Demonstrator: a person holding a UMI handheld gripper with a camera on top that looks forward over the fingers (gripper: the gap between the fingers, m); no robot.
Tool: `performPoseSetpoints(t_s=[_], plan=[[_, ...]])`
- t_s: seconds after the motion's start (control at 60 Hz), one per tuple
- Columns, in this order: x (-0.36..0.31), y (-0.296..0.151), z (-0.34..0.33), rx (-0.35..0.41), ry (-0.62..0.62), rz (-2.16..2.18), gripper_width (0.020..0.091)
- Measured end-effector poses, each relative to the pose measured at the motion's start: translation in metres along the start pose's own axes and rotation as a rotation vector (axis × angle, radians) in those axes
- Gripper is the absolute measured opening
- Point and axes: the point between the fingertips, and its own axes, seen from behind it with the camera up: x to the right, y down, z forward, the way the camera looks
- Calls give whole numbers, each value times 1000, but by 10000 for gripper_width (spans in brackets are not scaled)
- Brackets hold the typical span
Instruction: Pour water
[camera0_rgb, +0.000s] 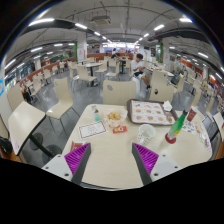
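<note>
A white table (110, 160) lies below and ahead of me. My gripper (112, 157) hangs above its near part, open, the two purple pads (76, 156) wide apart with only bare tabletop between them. Beyond the right finger stands a green bottle (177, 126) with a red base, upright near the table's right side. Beside it to the left sits a white cup (147, 133). Both are well ahead of the fingertips and untouched.
A patterned tray (150, 111) lies at the table's far right. A paper sheet (92, 129) and small orange items (114, 116) lie at the far left and middle. Pale chairs (25, 122) stand to the left, and more tables and chairs fill the hall behind.
</note>
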Motion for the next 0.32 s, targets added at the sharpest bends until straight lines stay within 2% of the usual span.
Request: performPoseSetpoints(t_s=[0.167,0.283,0.317], plan=[[-2,2,5,-14,-28,-6,838],[24,-3,9,19,-2,-62,833],[31,3,12,5,-3,-72,834]])
